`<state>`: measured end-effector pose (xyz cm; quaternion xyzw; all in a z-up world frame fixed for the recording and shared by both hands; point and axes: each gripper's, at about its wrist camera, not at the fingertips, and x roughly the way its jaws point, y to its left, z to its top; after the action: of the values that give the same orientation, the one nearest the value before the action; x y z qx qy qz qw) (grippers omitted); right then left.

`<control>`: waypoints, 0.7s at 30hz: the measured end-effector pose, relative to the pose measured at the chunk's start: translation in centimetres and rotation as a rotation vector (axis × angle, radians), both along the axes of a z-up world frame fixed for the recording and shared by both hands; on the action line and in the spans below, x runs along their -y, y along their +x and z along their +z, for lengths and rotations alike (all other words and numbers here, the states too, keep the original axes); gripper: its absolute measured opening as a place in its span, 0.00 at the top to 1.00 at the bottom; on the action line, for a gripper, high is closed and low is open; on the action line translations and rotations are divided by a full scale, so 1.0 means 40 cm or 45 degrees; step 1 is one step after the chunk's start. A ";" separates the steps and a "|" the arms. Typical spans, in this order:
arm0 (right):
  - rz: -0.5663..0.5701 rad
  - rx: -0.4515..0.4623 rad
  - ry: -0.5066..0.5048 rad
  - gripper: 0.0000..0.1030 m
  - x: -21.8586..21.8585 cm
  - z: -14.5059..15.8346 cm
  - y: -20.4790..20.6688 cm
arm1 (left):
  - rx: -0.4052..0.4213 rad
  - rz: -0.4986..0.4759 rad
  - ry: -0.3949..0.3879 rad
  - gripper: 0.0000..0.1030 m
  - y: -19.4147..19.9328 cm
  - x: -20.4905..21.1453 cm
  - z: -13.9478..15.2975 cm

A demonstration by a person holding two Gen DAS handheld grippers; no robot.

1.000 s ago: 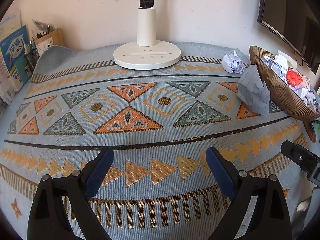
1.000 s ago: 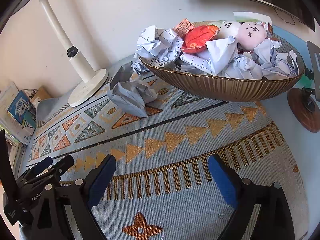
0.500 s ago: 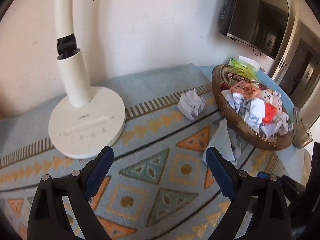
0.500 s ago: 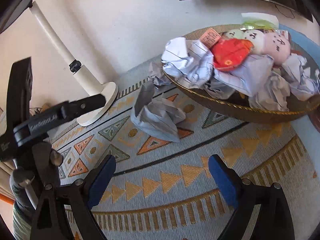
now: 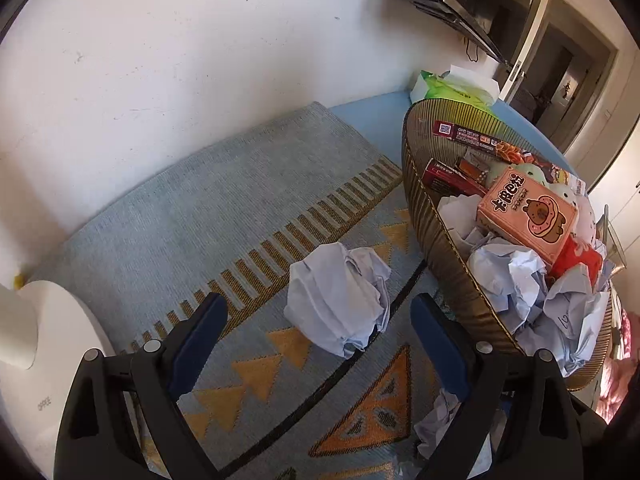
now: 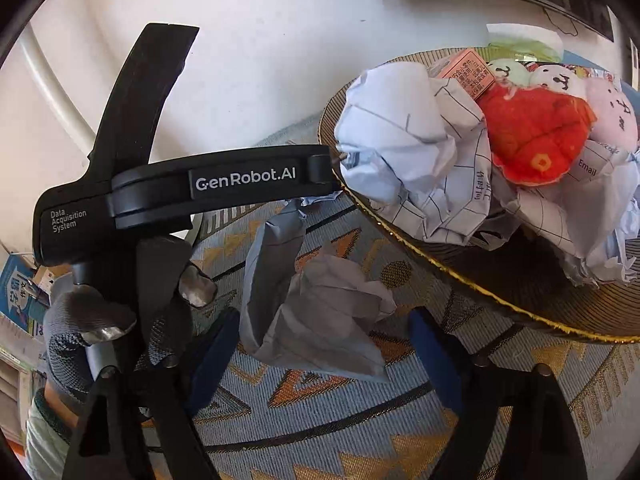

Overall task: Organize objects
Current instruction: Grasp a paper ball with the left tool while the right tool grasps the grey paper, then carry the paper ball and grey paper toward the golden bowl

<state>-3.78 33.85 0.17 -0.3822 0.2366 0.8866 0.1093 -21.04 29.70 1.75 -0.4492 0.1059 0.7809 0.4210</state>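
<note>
A small crumpled paper ball (image 5: 338,296) lies on the patterned mat just left of the brown ribbed basket (image 5: 440,248). My left gripper (image 5: 318,330) is open, its blue pads on either side of the ball's near edge, not touching it. A larger crumpled sheet (image 6: 316,308) lies on the mat beside the basket (image 6: 500,292). My right gripper (image 6: 320,352) is open around the sheet's near end. The basket holds crumpled papers, a pink snack box (image 5: 528,216), a red plush (image 6: 536,140) and pale plush toys.
The left gripper's black body (image 6: 180,188) and a gloved hand (image 6: 92,320) fill the left of the right wrist view. A white lamp base (image 5: 44,336) stands at the left. A wall runs behind the mat. A green tissue pack (image 5: 452,88) lies behind the basket. Books (image 6: 16,288) stand far left.
Both grippers moved forward and right toward the basket. The left one now brackets the small paper ball; the right one has closed in on the larger sheet. Both stayed open.
</note>
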 end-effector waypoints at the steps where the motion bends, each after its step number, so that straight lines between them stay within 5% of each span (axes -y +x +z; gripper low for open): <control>1: -0.001 -0.008 -0.006 0.33 -0.002 0.001 0.001 | 0.029 0.002 0.053 0.15 -0.006 0.003 -0.002; 3: 0.002 -0.019 -0.021 0.36 -0.004 0.001 0.002 | 0.050 0.033 0.097 0.37 -0.020 0.010 -0.008; 6: -0.005 -0.043 -0.029 0.39 -0.004 0.006 0.011 | 0.045 0.033 0.076 0.55 -0.015 0.006 -0.015; 12: 0.068 -0.135 0.005 0.39 0.029 0.041 0.059 | 0.072 0.127 0.073 0.56 0.040 0.080 0.006; 21: 0.134 -0.139 -0.043 0.39 0.081 0.056 0.261 | -0.005 0.322 0.018 0.56 0.303 0.291 0.077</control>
<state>6.67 30.61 2.40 -0.3472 0.2366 0.9064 0.0430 -8.92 18.05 4.85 -0.4546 0.0438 0.8293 0.3221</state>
